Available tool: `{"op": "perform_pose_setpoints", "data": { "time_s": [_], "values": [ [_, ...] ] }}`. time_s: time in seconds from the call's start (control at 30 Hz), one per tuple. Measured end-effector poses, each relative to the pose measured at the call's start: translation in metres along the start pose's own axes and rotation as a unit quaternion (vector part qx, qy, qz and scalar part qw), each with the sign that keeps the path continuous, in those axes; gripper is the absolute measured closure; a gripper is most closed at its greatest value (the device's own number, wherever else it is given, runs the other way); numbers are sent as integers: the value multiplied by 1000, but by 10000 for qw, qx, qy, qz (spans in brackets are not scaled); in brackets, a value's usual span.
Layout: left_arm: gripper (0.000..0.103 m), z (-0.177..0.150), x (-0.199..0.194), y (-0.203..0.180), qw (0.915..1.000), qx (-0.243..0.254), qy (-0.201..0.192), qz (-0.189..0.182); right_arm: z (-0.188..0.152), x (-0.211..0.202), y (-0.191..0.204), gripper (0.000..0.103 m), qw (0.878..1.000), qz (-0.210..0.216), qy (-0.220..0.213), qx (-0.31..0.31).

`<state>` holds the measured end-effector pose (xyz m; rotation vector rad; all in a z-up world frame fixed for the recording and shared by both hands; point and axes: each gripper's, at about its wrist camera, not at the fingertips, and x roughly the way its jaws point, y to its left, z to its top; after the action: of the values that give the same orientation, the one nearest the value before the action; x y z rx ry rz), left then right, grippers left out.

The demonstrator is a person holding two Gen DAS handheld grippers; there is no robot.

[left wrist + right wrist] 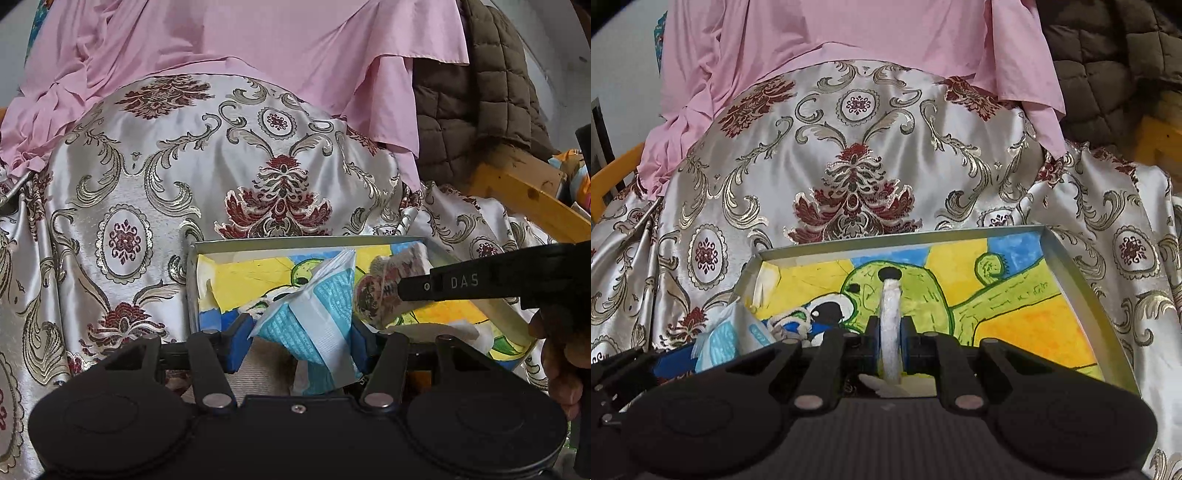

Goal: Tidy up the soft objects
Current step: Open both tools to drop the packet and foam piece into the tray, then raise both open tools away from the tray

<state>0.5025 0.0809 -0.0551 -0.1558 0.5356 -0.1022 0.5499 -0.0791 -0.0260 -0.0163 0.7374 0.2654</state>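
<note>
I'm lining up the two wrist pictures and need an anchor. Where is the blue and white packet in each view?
Left wrist view: the blue and white packet sits low at centre, clamped in the left hand-held gripper.
Right wrist view: the packet shows at lower left, over the tray's left edge.
Shared landmark: the metal tray with the painted green figure.

Satin brocade cover, pink sheet, brown quilt, perhaps a wooden bedframe

One tray, two soft packets, two tools.
</note>
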Motion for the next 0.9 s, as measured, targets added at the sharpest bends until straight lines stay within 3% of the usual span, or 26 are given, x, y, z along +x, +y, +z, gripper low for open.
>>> {"op": "perform_pose_setpoints", "data": {
  "time_s": [0.2,0.33,0.6,0.9],
  "values": [
    [45,0,0,-3,10000,21,8,-20,-2,-3,-4,86,10000,-51,36,38],
    [38,0,-1,-7,10000,77,1,-34,-4,-7,-8,80,10000,-64,32,63],
    [22,3,-13,-16,9998,189,-57,5,-2,-24,-17,50,9998,-74,-107,126],
    [7,12,-53,-20,9997,45,-225,122,-3,-74,-28,30,9990,-66,-415,141]
  ]
}}
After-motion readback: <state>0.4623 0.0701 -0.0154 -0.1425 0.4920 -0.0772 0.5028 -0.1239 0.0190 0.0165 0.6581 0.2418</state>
